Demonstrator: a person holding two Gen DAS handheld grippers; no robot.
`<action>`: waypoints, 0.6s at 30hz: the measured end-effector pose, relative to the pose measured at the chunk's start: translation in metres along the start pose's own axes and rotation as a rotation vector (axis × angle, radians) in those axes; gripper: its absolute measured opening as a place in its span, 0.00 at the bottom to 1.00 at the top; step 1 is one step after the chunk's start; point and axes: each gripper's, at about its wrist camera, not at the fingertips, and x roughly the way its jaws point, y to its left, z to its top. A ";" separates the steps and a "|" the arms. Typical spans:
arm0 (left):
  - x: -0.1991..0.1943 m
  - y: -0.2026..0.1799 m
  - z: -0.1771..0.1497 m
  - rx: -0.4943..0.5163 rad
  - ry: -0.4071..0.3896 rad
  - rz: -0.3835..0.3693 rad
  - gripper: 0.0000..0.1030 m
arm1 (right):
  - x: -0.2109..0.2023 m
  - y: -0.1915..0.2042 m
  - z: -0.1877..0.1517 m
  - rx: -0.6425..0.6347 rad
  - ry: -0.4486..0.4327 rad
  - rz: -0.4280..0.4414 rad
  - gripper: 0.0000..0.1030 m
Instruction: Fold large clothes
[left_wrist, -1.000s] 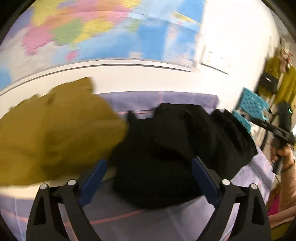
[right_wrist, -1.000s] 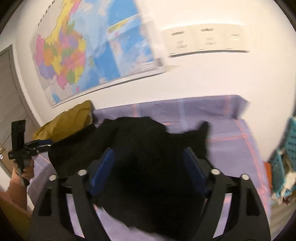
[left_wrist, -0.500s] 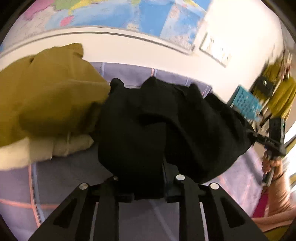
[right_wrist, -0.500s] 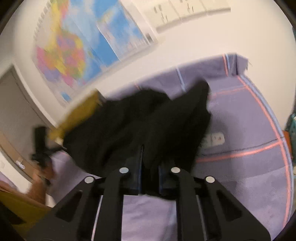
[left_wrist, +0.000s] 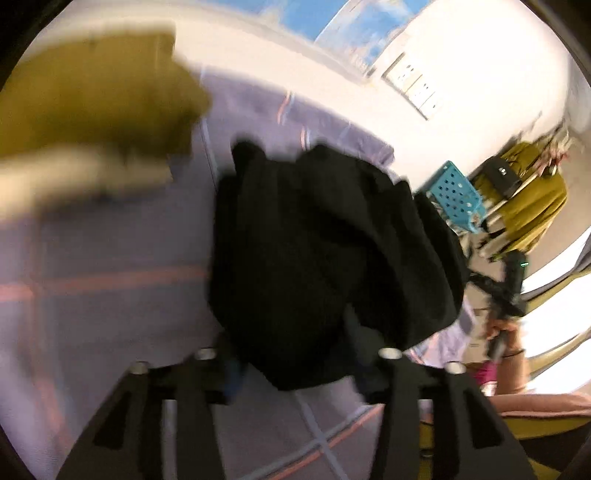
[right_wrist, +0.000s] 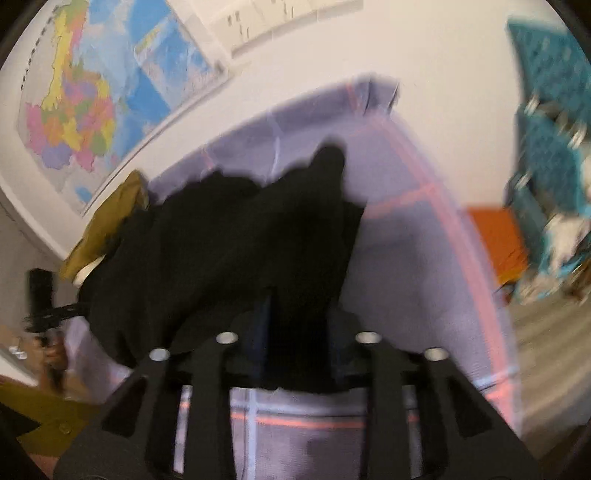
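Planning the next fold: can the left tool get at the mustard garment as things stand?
Probably yes, soon. The left tool has just been opening, with the black garment between its jaws; only bare purple sheet separates it from the mustard garment.

Left fingertips: hiding behind the bunched black fabric garment (left_wrist: 325, 251).
Right pads: disappearing under the same cloth, contact not readable.
Mustard-yellow cloth heap (left_wrist: 88, 96): smearing with motion blur.
Coloured wall map (right_wrist: 92, 99): running off the frame's upper left.
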 end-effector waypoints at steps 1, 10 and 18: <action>-0.013 -0.008 0.004 0.051 -0.052 0.045 0.52 | -0.009 0.004 0.003 -0.015 -0.029 -0.010 0.42; 0.026 -0.075 0.043 0.288 -0.016 0.042 0.75 | 0.012 0.101 0.029 -0.303 -0.026 0.123 0.50; 0.115 -0.067 0.056 0.258 0.154 0.133 0.26 | 0.089 0.133 0.032 -0.369 0.114 0.093 0.14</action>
